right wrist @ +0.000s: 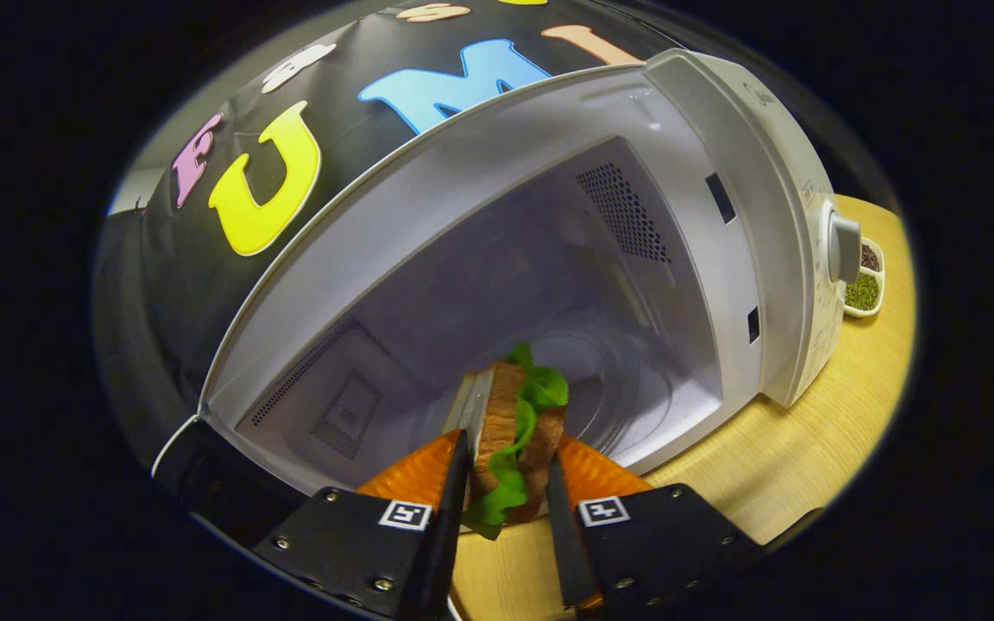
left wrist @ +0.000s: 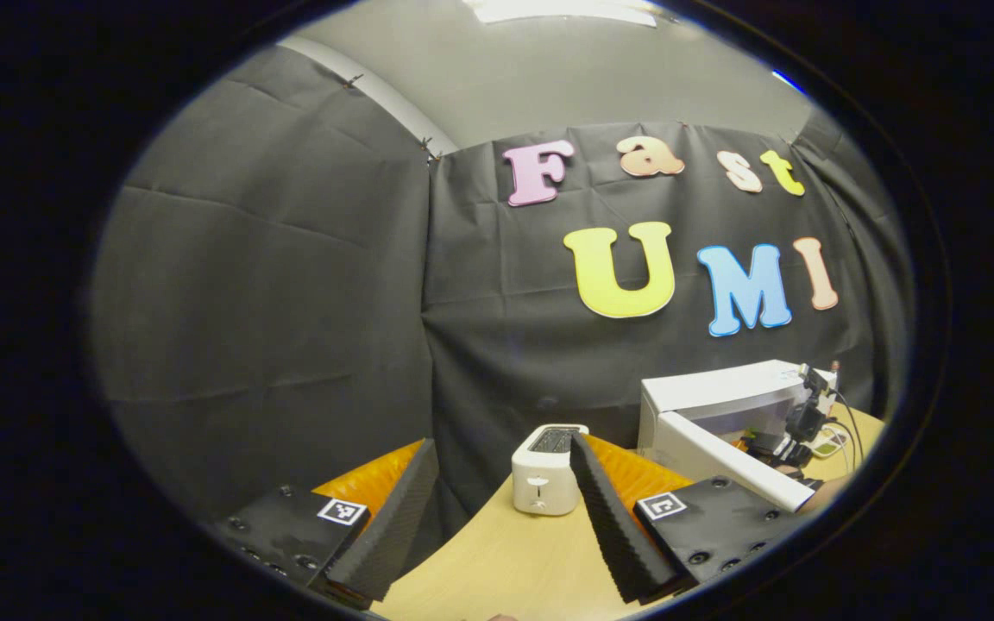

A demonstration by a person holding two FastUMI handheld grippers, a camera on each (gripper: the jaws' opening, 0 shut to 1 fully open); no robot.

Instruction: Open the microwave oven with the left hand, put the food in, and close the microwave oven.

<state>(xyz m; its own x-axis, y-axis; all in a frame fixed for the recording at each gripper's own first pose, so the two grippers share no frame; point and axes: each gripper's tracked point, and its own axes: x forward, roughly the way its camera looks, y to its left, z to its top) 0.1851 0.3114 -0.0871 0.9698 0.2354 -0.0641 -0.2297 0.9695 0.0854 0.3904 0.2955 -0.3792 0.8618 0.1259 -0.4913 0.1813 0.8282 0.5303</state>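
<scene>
We hold the sandwich (right wrist: pixel 516 435) clamped in the right tongs (right wrist: pixel 504 492) at the open microwave (right wrist: pixel 721 259); next, probably set it inside. The left tongs (left wrist: pixel 504 517) stand apart, empty.

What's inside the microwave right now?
Nothing yet. The microwave stands open, showing bare walls, vents and a glass turntable. The sandwich, clamped by the right gripper, sits at its mouth and hides part of the floor.

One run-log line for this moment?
microwave: door open | right claw: shut on sandwich, at cavity mouth | left claw: open, empty, near toaster | next: place food inside
</scene>
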